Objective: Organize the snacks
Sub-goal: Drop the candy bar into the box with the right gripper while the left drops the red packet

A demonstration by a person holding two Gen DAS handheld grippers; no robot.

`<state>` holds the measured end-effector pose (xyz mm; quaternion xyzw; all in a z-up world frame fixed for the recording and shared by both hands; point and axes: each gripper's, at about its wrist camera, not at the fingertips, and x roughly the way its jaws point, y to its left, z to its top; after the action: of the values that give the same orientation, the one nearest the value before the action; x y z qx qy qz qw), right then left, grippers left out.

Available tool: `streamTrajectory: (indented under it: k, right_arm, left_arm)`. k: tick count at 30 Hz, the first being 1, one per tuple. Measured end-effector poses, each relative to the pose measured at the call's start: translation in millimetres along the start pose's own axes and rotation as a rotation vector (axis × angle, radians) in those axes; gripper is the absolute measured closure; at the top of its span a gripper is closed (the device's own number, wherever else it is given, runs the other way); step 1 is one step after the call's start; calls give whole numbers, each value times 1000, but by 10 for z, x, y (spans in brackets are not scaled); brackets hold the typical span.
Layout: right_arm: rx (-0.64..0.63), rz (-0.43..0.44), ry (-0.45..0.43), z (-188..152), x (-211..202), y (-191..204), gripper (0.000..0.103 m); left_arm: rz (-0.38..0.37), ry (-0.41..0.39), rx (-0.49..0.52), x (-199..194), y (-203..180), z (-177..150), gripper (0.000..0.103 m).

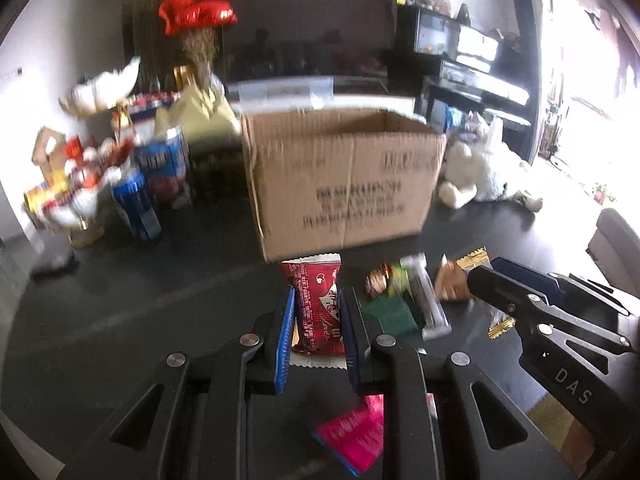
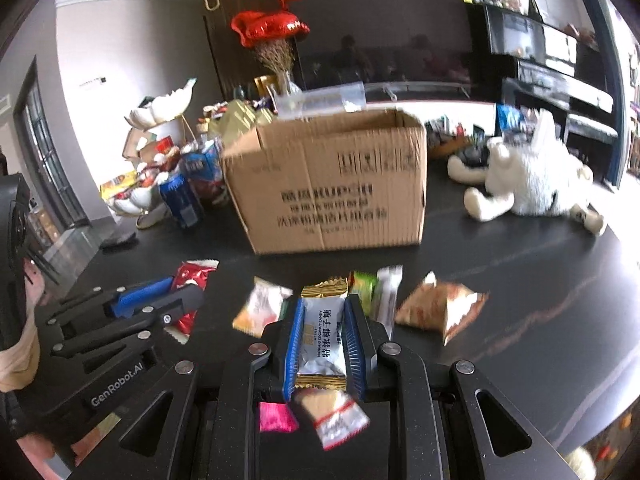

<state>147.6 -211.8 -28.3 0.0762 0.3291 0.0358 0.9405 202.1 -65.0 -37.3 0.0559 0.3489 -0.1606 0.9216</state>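
From my left wrist camera, the cardboard box [image 1: 344, 184] was smeared by motion, and I could not read its printed lines. My left gripper [image 1: 318, 334] covered the lower part of the red packet [image 1: 316, 300], and its body hid most of the pink packet [image 1: 352, 436] beneath. The right gripper [image 1: 480, 276] ran off the picture's right edge. In the right wrist view, my right gripper [image 2: 322, 340] masked both sides of the white candy [image 2: 322, 334], and the small pink wrapper [image 2: 276, 418] showed only partly under the frame. I could not see inside the box [image 2: 332, 192] from either camera. The snacks [image 1: 100, 168] heaped at the far left were too blurred to name.
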Motion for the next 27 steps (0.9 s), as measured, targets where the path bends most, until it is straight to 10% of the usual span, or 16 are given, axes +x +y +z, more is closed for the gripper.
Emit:
streamTrajectory:
  k: [27]
  right_arm:
    - [-64, 15, -48, 1571, 595, -103, 80]
  left_arm:
    - [-46, 4, 31, 482, 166, 1605, 80]
